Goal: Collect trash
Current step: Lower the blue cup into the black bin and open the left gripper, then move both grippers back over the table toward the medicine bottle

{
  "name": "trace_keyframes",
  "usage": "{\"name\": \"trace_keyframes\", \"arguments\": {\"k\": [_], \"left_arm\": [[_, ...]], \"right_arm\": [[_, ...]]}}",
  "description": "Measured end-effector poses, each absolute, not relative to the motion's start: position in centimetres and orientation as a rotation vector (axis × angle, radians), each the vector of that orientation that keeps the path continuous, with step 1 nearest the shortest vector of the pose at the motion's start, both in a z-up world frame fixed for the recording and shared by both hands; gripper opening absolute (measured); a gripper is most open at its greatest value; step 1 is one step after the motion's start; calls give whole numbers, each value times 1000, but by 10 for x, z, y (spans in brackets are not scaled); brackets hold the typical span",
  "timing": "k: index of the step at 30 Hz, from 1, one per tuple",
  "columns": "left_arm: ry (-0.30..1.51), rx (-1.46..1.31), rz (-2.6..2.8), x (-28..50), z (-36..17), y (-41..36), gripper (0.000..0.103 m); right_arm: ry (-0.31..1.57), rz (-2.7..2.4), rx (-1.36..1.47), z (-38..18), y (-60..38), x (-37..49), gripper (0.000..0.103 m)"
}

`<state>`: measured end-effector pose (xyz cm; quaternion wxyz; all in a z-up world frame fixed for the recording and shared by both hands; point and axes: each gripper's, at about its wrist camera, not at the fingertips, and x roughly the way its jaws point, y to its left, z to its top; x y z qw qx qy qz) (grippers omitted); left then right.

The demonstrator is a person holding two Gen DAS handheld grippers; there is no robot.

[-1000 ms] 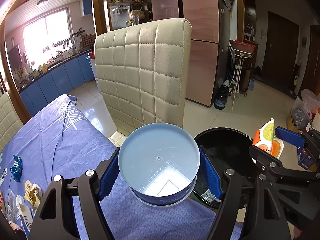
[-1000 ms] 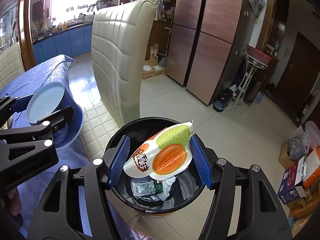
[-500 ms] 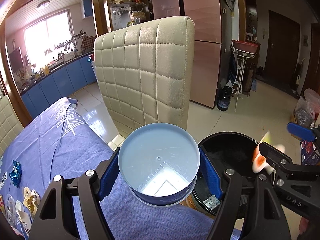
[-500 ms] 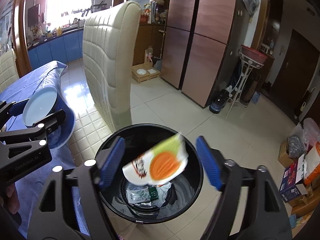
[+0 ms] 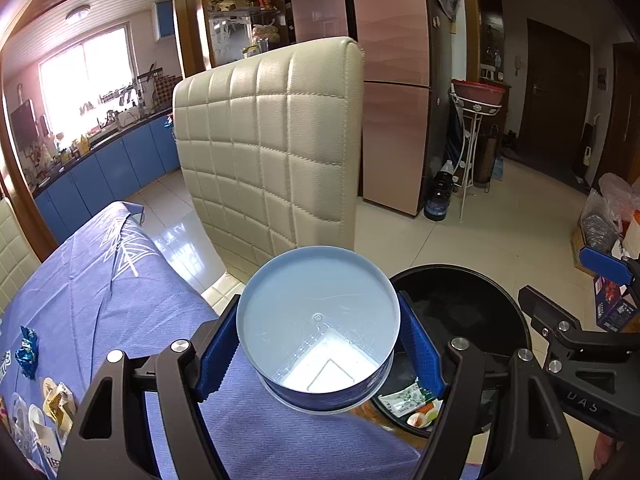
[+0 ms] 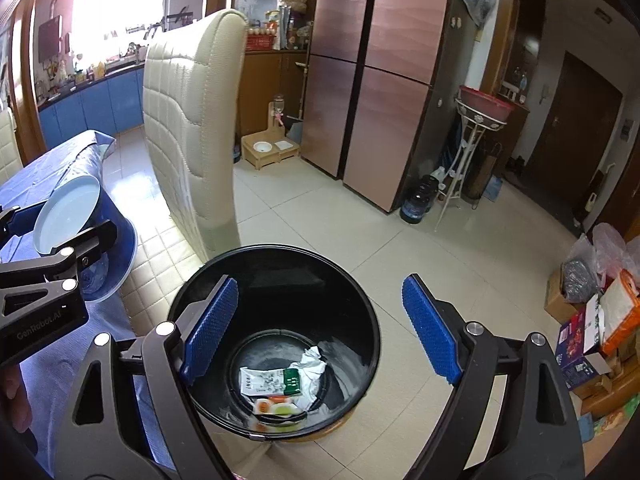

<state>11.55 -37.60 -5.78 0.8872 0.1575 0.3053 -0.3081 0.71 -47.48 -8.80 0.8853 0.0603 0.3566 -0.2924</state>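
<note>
My left gripper [image 5: 318, 344] is shut on a light-blue round bowl [image 5: 318, 320], its pads pressing both sides; the bowl looks empty and hangs over the table's edge. My right gripper [image 6: 320, 320] hovers over a black trash bin [image 6: 272, 254], its jaws opening wide with nothing between them. At the bin's bottom lie an orange-and-green snack packet [image 6: 280, 410] and a white-green wrapper [image 6: 270, 382]. In the left wrist view the bin [image 5: 472, 276] sits right of the bowl, with the right gripper [image 5: 568, 284] above its far rim. The bowl [image 6: 68, 216] shows at the right wrist view's left edge.
A cream quilted chair [image 5: 272, 148] stands just behind the bowl and bin. The table with a blue cloth [image 5: 100, 280] carries a blue candy wrapper [image 5: 26, 350] and several more wrappers [image 5: 56, 404]. Boxes and bags [image 6: 600, 320] crowd the floor at right.
The right gripper's jaws spread apart and the orange-and-green snack packet fell from them into the bin. The left gripper and its bowl stayed put.
</note>
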Motion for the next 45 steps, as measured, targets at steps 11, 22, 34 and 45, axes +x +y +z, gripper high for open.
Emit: {"name": "trace_keyframes", "arguments": {"k": [11, 22, 34, 45], "left_arm": [[624, 335, -730, 89, -57, -414, 73], [623, 325, -773, 74, -54, -426, 84], [640, 286, -640, 93, -45, -383, 84], [647, 233, -509, 113, -36, -321, 84]], "right_arm": [[753, -710, 170, -90, -500, -35, 84], [748, -735, 213, -87, -512, -57, 84], [721, -600, 160, -75, -478, -23, 84], [705, -445, 107, -64, -428, 23, 84]]}}
